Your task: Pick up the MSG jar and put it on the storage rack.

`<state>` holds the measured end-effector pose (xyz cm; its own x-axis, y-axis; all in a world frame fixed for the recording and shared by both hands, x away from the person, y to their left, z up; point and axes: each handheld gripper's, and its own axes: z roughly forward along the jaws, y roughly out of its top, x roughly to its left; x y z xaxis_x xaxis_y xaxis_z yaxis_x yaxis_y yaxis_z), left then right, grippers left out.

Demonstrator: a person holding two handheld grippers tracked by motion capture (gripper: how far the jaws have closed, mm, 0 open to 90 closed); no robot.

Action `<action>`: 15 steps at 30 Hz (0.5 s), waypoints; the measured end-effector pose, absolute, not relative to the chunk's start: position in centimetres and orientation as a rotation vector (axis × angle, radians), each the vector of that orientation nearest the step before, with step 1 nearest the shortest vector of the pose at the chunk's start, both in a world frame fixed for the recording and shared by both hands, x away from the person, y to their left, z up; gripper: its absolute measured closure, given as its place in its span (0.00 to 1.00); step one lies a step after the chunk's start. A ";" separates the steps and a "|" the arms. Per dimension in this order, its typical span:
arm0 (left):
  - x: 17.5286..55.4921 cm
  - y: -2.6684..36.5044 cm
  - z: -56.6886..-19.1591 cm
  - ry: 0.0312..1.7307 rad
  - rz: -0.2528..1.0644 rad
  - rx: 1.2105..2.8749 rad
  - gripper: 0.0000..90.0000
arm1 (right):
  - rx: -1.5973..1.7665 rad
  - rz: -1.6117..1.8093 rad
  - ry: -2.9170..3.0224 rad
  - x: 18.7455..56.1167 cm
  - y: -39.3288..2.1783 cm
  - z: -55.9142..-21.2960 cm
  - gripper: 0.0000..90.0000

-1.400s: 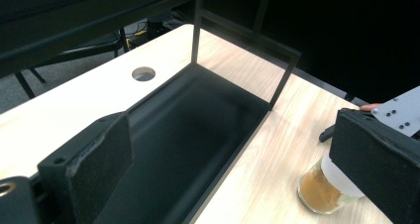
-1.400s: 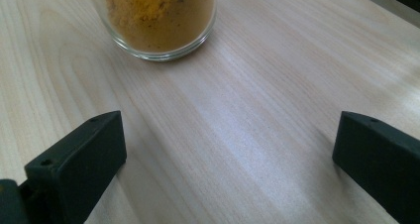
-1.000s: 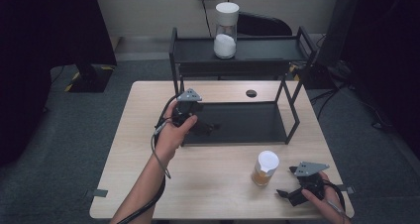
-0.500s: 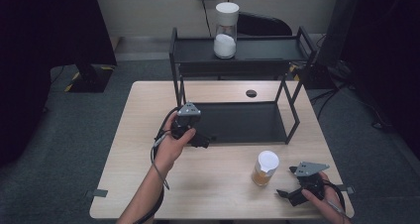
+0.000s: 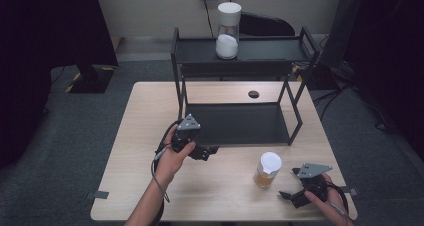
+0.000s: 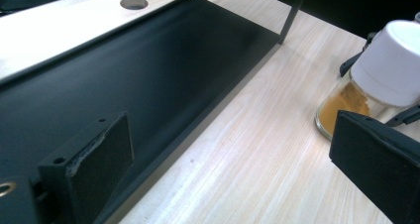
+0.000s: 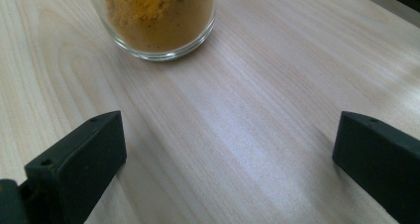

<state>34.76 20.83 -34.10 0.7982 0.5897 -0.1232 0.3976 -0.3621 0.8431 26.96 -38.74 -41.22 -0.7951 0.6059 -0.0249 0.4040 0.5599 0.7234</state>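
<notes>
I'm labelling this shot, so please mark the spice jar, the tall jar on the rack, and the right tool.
spice jar (image 5: 268,169), high view, white lid.
tall jar (image 5: 228,32), high view, glass side.
right tool (image 5: 289,198), high view, between its open jaws.

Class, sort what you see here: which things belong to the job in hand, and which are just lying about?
In the job:
- spice jar with orange powder, white lid
- right gripper, open, nearest the jar
- left gripper, open, pointing toward the jar

Lying about:
- black shelf rack
- tall white-lidded jar on the top shelf
- table
</notes>
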 end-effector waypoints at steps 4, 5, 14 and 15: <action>34.4 20.9 -35.0 0.739 0.234 2.009 0.03 | 0.837 1.068 2.525 27.0 -38.7 -41.2 0.00; 34.3 20.9 -35.2 0.737 0.236 2.014 0.03 | 0.837 1.068 2.525 27.0 -38.7 -41.2 0.00; 33.3 20.7 -36.9 0.732 0.257 2.051 0.03 | 0.837 1.068 2.525 27.0 -38.7 -41.2 0.00; 33.2 20.7 -37.1 0.735 0.253 2.052 0.03 | 0.838 1.068 2.525 27.0 -38.7 -41.2 0.00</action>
